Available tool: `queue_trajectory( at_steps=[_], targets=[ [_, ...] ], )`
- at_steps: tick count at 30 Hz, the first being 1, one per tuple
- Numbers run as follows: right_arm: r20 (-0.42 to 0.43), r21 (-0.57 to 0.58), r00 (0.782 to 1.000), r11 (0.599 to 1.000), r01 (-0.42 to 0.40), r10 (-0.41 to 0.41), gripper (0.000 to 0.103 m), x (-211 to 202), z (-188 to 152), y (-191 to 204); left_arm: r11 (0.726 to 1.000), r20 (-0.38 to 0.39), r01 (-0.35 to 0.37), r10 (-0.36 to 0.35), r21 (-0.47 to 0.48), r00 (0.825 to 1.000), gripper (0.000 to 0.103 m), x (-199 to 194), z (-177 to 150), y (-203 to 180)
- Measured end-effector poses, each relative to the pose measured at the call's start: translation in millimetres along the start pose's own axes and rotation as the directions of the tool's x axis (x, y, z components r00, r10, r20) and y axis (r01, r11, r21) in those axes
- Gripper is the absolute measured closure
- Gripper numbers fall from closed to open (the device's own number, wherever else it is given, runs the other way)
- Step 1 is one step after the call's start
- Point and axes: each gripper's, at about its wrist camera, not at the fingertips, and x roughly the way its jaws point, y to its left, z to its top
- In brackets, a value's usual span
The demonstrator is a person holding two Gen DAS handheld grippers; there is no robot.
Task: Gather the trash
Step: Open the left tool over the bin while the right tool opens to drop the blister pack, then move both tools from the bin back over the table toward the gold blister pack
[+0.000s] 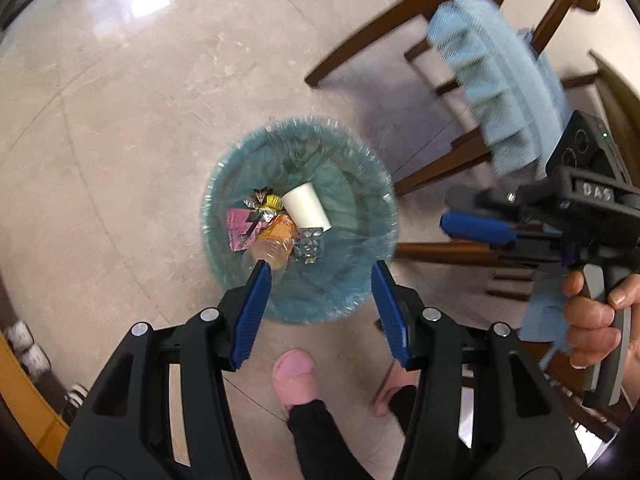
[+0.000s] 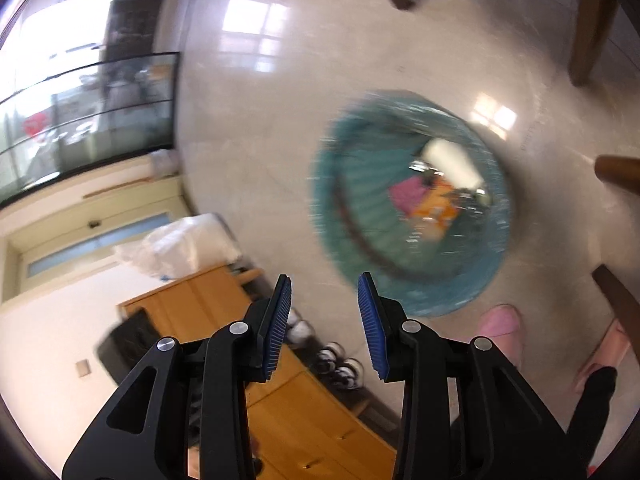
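Observation:
A round bin lined with a teal bag [image 1: 372,168] stands on the tile floor below me. In it lie a white paper cup [image 1: 306,206], a bottle with an orange label [image 1: 276,240], a pink wrapper [image 1: 238,228], a silver blister pack [image 1: 308,246] and a foil wrapper [image 1: 260,200]. My left gripper [image 1: 320,278] hangs open above the bin's near rim, with nothing between its blue pads. My right gripper [image 2: 324,280] is also open and holds nothing. In the right wrist view the bin [image 2: 360,240] is blurred. The right gripper [image 1: 450,212] also shows beside the bin in the left wrist view, held by a hand [image 1: 592,320].
A wooden chair [image 1: 360,52] draped with a light blue towel [image 1: 496,80] stands right of the bin. The person's pink slippers [image 1: 294,376] are just before it. A wooden cabinet [image 2: 312,420], shoes [image 2: 340,364] and a white plastic bag [image 2: 188,244] line the wall.

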Motion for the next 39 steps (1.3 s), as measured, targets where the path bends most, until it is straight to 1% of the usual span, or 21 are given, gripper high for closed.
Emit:
queue_trajectory(
  at_steps=[2,4,5,6,8,9,12,16,19,22,25,28,29,30,31,32,33,34,35,36,39],
  targets=[
    [0.009,-0.039,0.998,0.997,-0.063,0.064,0.066,-18,-10,37,1.000,0.042,-0.008,0.008,-0.010,0.999,0.053,-40,-4,-4],
    [0.028,-0.111,0.994,0.988,-0.106,0.110,0.066,-42,-23,82,0.999,0.085,-0.026,0.028,-0.023,0.996,0.053,-80,-6,-9],
    [0.034,-0.138,0.989,0.980,-0.140,0.146,0.066,-56,-30,102,0.999,0.103,-0.033,0.037,-0.034,0.994,0.053,-99,-6,-12],
    [0.039,-0.156,0.984,0.973,-0.167,0.175,0.066,-69,-35,118,0.998,0.113,-0.043,0.047,-0.037,0.993,0.053,-111,-5,-15],
    [0.060,-0.191,0.977,0.963,-0.192,0.207,0.066,-92,-43,141,0.997,0.125,-0.075,0.078,-0.025,0.989,0.046,-137,-1,-28],
    [0.071,-0.213,0.971,0.955,-0.207,0.226,0.066,-108,-47,155,0.998,0.129,-0.068,0.069,-0.017,0.989,0.046,-146,1,-35],
    [0.104,-0.261,0.961,0.940,-0.220,0.254,0.066,-147,-60,182,0.998,0.158,-0.053,0.047,0.037,0.986,0.046,-177,9,-68],
    [0.149,-0.289,0.957,0.937,-0.198,0.248,0.066,-202,-73,196,0.997,0.200,-0.019,0.004,0.071,0.980,0.045,-211,19,-107],
    [0.197,-0.290,0.949,0.939,-0.183,0.246,0.066,-245,-85,194,0.995,0.235,-0.005,-0.020,0.104,0.972,0.045,-238,28,-137],
    [0.271,-0.287,0.934,0.946,-0.152,0.232,0.066,-294,-101,186,0.989,0.269,0.023,-0.062,0.145,0.961,0.042,-265,34,-169],
    [0.350,-0.250,0.907,0.956,-0.152,0.235,0.066,-345,-118,168,0.978,0.279,0.041,-0.098,0.204,0.955,0.037,-284,38,-204],
    [0.436,-0.220,0.871,0.965,-0.141,0.227,0.066,-395,-138,149,0.960,0.264,0.065,-0.140,0.274,0.954,0.034,-295,37,-246],
    [0.467,-0.208,0.855,0.968,-0.140,0.224,0.066,-412,-147,140,0.947,0.255,0.064,-0.149,0.314,0.955,0.032,-298,34,-267],
    [0.492,-0.192,0.845,0.972,-0.133,0.213,0.066,-427,-155,130,0.939,0.250,0.064,-0.156,0.338,0.956,0.031,-300,33,-279],
    [0.512,-0.175,0.836,0.977,-0.122,0.196,0.066,-438,-161,121,0.920,0.236,0.070,-0.172,0.386,0.956,0.031,-300,28,-301],
    [0.536,-0.149,0.825,0.982,-0.115,0.178,0.066,-453,-168,108,0.907,0.228,0.069,-0.177,0.416,0.957,0.031,-297,24,-316],
    [0.549,-0.131,0.819,0.985,-0.112,0.166,0.066,-462,-174,98,0.892,0.217,0.072,-0.186,0.446,0.958,0.030,-294,21,-331],
    [0.565,-0.110,0.812,0.989,-0.101,0.146,0.066,-472,-179,86,0.872,0.199,0.081,-0.199,0.483,0.960,0.029,-290,15,-350],
    [0.580,-0.088,0.805,0.992,-0.088,0.123,0.066,-481,-185,74,0.858,0.184,0.086,-0.204,0.506,0.961,0.026,-285,11,-366],
    [0.596,-0.057,0.796,0.995,-0.082,0.100,0.066,-492,-192,58,0.842,0.167,0.099,-0.218,0.531,0.962,0.026,-280,6,-381],
    [0.636,0.015,0.770,0.997,-0.076,0.049,0.066,-515,-209,21,0.807,0.127,0.118,-0.231,0.578,0.965,0.025,-271,-7,-416]
  ],
)
